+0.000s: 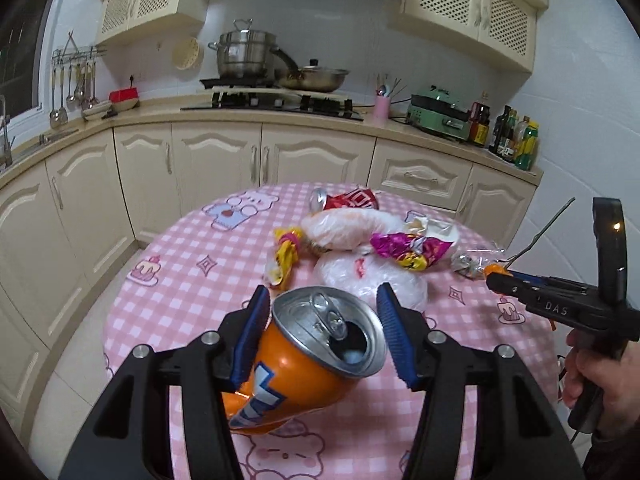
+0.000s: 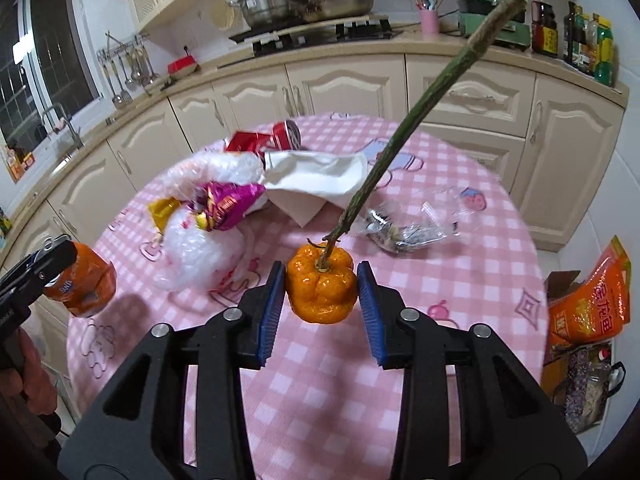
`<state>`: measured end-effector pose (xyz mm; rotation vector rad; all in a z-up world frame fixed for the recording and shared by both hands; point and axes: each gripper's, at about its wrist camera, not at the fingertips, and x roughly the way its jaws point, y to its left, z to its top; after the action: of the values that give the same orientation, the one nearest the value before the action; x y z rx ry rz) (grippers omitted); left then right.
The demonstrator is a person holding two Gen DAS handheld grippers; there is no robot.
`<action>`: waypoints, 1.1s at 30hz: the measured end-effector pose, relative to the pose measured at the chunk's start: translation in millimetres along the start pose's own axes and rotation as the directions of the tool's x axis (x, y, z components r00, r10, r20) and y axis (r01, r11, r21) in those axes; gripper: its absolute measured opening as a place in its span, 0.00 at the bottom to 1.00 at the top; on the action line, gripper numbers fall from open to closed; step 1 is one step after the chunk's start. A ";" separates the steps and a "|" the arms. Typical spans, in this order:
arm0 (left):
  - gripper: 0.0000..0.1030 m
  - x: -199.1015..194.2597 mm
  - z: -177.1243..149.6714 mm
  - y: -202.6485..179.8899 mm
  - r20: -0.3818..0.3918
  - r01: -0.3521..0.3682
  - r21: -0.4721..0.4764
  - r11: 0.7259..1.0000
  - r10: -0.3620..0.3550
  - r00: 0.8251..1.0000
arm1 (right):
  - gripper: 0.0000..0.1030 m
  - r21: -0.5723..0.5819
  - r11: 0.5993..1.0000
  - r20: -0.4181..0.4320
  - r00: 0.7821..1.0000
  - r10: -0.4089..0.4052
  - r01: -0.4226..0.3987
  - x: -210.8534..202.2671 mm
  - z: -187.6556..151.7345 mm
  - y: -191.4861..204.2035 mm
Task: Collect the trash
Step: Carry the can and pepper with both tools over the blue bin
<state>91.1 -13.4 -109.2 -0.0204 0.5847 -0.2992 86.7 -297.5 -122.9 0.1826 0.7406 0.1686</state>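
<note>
My left gripper (image 1: pixel 324 332) is shut on a dented orange soda can (image 1: pixel 304 364), its blue pads pressed on both sides and the opened top facing the camera. The can hangs above the pink checked table (image 1: pixel 180 280). My right gripper (image 2: pixel 322 292) is shut on a small lumpy orange fruit (image 2: pixel 322 288) with a long green stem (image 2: pixel 404 140) sticking up and away. Farther back on the table lie a crushed red can (image 2: pixel 264 140), white plastic bags (image 2: pixel 200 248), a purple wrapper (image 2: pixel 228 204), a yellow wrapper (image 1: pixel 286 256), a white napkin (image 2: pixel 316 180) and a clear plastic bag (image 2: pixel 412 228).
Cream cabinets and a counter (image 1: pixel 280 120) curve behind the table, with a stove, pots and bottles on top. An orange packet (image 2: pixel 588 304) and a bag stand on the floor at the right. A person's hand (image 1: pixel 600 380) holds the right gripper's handle.
</note>
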 end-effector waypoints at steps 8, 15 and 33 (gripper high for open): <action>0.53 1.7 -2.9 -16.6 -0.028 0.033 0.014 0.999 -0.033 0.999 | 0.35 0.013 0.999 0.026 0.999 0.029 -0.029 -21.6 -5.1 -12.3; 0.53 -7.8 13.0 -49.0 -0.003 0.115 0.050 0.992 -0.115 0.993 | 0.35 0.048 0.998 0.085 0.996 0.028 -0.032 -51.1 -3.0 -32.4; 0.53 44.6 37.9 -282.6 -0.171 0.574 0.141 0.807 -0.551 0.817 | 0.36 0.379 0.907 0.107 0.964 -0.242 0.185 -148.3 -60.1 -221.3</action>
<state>70.1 -298.9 -72.5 0.0059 0.6628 -0.9467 -42.5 -538.1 -119.0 0.4631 0.6291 -0.1960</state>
